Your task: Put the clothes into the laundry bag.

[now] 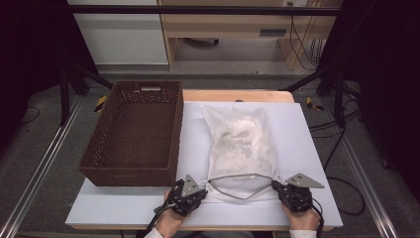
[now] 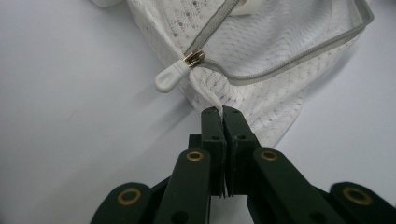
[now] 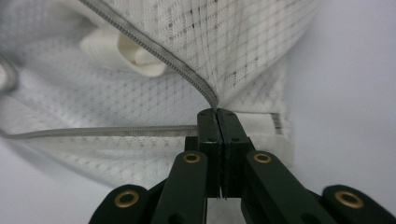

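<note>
Your right claw [image 3: 217, 112] is pinched tight on the mesh bag [image 3: 233, 51] right at its grey zipper [image 3: 154, 58]. Pale folded cloth [image 3: 121, 51] lies inside, and the white desk [image 3: 355, 93] shows on the right.

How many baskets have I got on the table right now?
1: the brown wicker basket on the table's left side, beside the white mesh bag. Its inside looks bare.
</note>
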### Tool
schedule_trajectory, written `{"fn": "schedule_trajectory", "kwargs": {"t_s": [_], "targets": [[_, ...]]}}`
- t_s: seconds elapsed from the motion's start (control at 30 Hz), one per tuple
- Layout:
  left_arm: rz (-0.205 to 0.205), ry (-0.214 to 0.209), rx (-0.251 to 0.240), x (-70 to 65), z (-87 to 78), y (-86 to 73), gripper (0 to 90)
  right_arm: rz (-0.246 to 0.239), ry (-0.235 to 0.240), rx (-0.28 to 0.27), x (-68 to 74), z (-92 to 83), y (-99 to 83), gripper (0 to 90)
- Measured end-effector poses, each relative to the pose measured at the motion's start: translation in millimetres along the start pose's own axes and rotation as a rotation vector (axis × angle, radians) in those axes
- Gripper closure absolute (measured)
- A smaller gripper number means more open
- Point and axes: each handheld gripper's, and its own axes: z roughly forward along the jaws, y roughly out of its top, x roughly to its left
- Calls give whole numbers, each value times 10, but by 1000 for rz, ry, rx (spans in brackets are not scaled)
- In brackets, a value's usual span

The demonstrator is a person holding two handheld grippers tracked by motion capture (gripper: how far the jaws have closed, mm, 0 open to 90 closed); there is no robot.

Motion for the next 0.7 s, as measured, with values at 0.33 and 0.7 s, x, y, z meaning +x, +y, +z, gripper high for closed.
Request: {"fn": "schedule_trajectory", "kwargs": {"t_s": [0.33,0.7], "targets": [[4,5,-2,-16,16,5,871,-41,85,-196,168,-181,141,602],[-18,1,-20,-7,-35,24,874,-86,160,1,565,481,376,863]]}}
